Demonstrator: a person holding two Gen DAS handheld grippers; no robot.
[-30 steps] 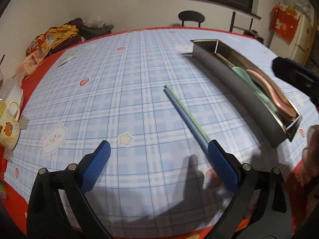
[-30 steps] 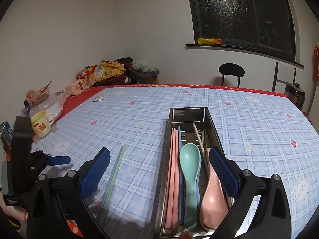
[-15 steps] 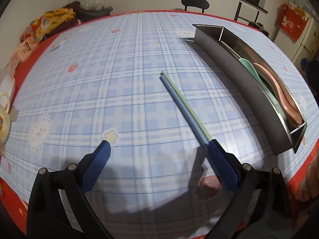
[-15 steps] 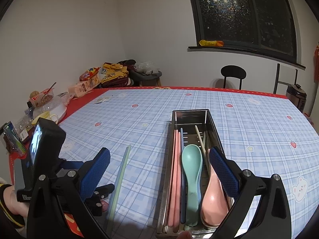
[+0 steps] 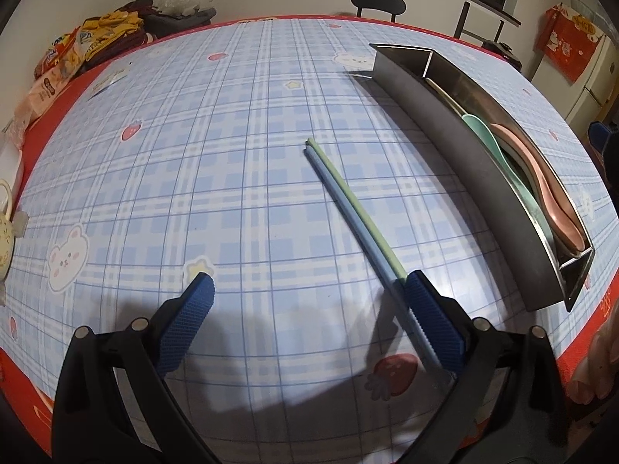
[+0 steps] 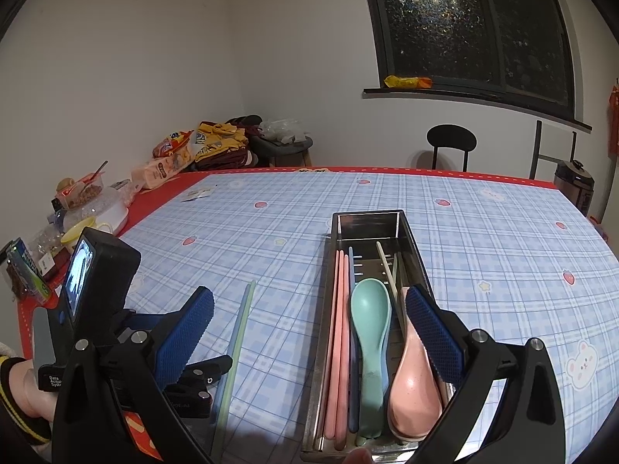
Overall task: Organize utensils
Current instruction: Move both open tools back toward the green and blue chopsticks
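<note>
Mostly done: metal tray already holds pink chopsticks, teal spoon and pink spoon. Left for you: green/blue chopstick pair on the desk, just beside the tray. Your left gripper is wide open, empty, its right finger at the pair's near end. Right gripper hangs wide open over the tray, empty. Only the right view shows the tray contents fully; only the left view shows the pair's blue stick clearly.

Desk bare left of chopsticks; steel tray walls off their right side, open strip between. Clutter hugs far-left edge.
</note>
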